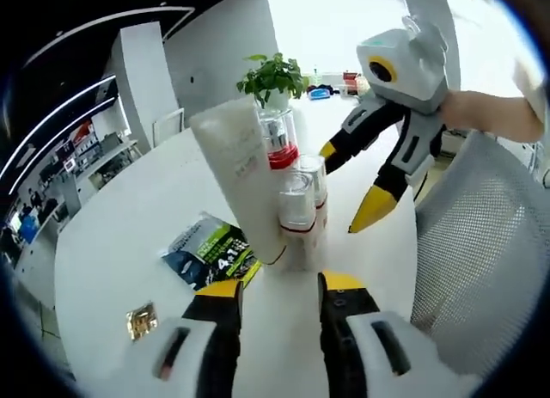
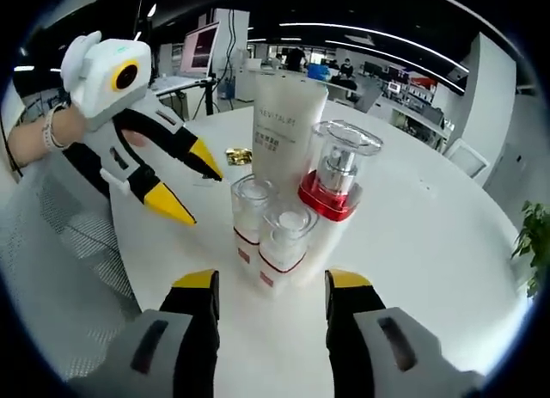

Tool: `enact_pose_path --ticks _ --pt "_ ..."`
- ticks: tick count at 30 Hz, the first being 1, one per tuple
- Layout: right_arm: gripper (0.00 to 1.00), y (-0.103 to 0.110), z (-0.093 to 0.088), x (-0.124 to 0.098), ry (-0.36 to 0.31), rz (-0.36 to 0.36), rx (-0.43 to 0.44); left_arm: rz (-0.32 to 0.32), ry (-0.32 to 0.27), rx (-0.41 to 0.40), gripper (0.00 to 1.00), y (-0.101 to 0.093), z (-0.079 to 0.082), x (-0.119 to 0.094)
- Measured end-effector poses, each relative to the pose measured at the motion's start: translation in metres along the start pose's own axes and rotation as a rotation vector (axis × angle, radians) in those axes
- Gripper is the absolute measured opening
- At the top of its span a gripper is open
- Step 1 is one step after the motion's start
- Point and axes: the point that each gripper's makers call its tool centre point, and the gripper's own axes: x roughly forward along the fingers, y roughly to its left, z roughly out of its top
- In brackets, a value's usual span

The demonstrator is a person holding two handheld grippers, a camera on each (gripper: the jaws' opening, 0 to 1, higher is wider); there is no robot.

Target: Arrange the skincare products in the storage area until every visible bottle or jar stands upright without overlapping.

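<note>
Your fingers on both grippers stand apart and hold nothing: the left gripper (image 1: 279, 299) sits low at one side of the cluster, and the right gripper (image 2: 271, 295) faces the same cluster from the opposite side. The products stand bunched near the middle of the round white table (image 1: 112, 243): a tall white tube (image 1: 239, 179), a pump bottle with a red collar (image 1: 278, 140), and two small clear-capped bottles (image 1: 298, 217) packed against each other. The tube's long axis runs up and down but leans, resting against the bottles rather than standing free, so that lean is what the next move turns on. From the left gripper the tube lies just ahead and slightly left of the jaws; from the right gripper it stands behind the small bottles. The left looks the better placed to take it. A flat sachet (image 1: 210, 252) lies beside the tube's foot.
</note>
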Motion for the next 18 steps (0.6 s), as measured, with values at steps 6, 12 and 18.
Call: enact_pose_path --ticks 6,12,18 --pt "0.59 0.001 0.011 -0.007 -0.023 -0.014 -0.009 0.012 0.019 -0.018 0.4 0.007 -0.005 -0.015" --pt "0.66 0.003 0.021 -0.013 -0.034 -0.029 -0.032 0.021 0.018 -0.051 0.45 0.011 -0.006 -0.032" --pt "0.7 0.004 0.028 -0.02 -0.049 -0.035 -0.038 0.036 0.025 -0.069 0.53 0.016 -0.007 -0.05"
